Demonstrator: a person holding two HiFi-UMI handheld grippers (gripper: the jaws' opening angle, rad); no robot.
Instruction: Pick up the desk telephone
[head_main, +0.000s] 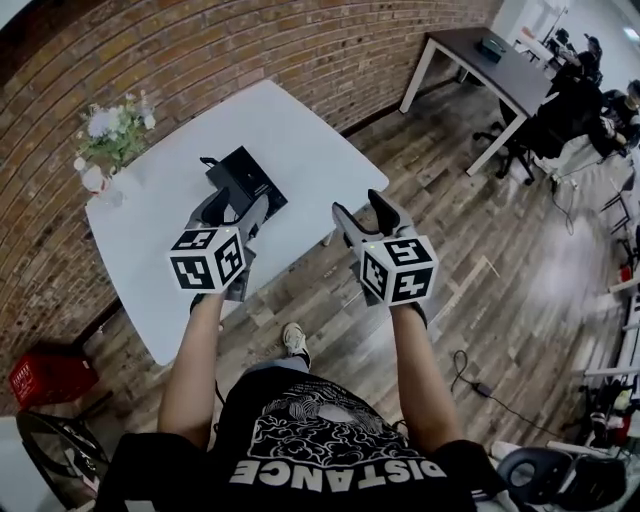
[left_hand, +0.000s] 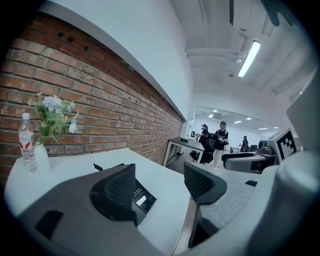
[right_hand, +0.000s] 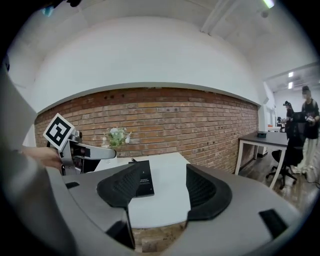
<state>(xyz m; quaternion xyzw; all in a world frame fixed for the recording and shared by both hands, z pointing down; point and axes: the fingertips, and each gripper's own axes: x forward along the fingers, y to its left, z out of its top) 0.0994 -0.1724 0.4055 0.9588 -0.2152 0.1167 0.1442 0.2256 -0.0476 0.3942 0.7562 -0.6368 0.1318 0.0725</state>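
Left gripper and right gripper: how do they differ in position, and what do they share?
The left gripper is over the table, the telephone close ahead of its jaws; the right gripper is over the floor, short of the table's edge. The telephone looks nearer in the left gripper view than in the right gripper view. Both have jaws apart and hold nothing.

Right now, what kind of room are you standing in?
Probably an office or shared workroom: a dark-topped desk with white legs stands near the red brick wall, a black wheeled office chair sits beside it, and a long white strip light glows overhead.
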